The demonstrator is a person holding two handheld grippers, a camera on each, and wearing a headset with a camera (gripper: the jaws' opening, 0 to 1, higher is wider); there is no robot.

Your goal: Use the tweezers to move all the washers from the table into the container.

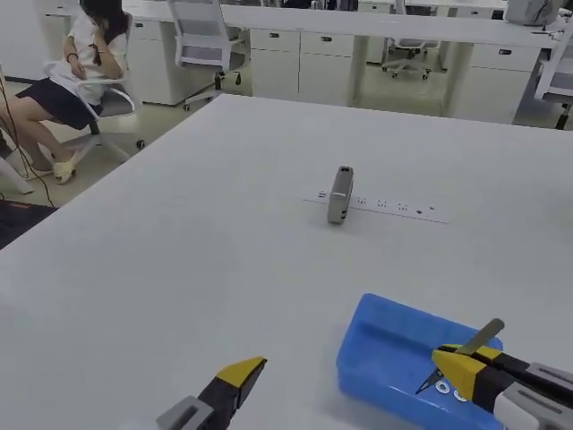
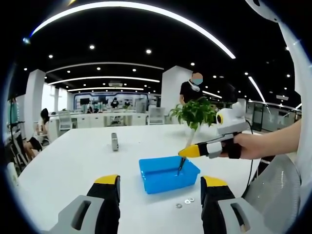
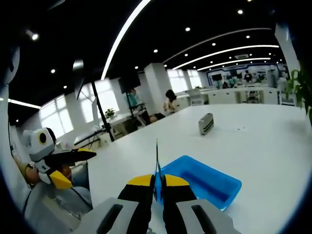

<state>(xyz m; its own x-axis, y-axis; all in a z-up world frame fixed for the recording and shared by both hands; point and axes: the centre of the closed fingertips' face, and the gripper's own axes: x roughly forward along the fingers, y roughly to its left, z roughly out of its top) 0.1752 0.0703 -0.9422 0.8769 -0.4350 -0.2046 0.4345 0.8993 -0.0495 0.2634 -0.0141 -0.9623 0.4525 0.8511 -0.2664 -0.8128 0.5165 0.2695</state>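
Right gripper (image 3: 158, 182) pinching tweezers (image 3: 157, 158), washers (image 1: 445, 387) half hidden

The white tabletop (image 1: 179, 269) lies open across the left and centre of my head view. A small grey block (image 1: 340, 194) stands at the middle, well apart from the blue plastic container (image 1: 385, 349) at lower right, whose lower-right end my right hand-held gripper (image 1: 452, 358) and its metal tweezers (image 1: 483, 337) crowd.
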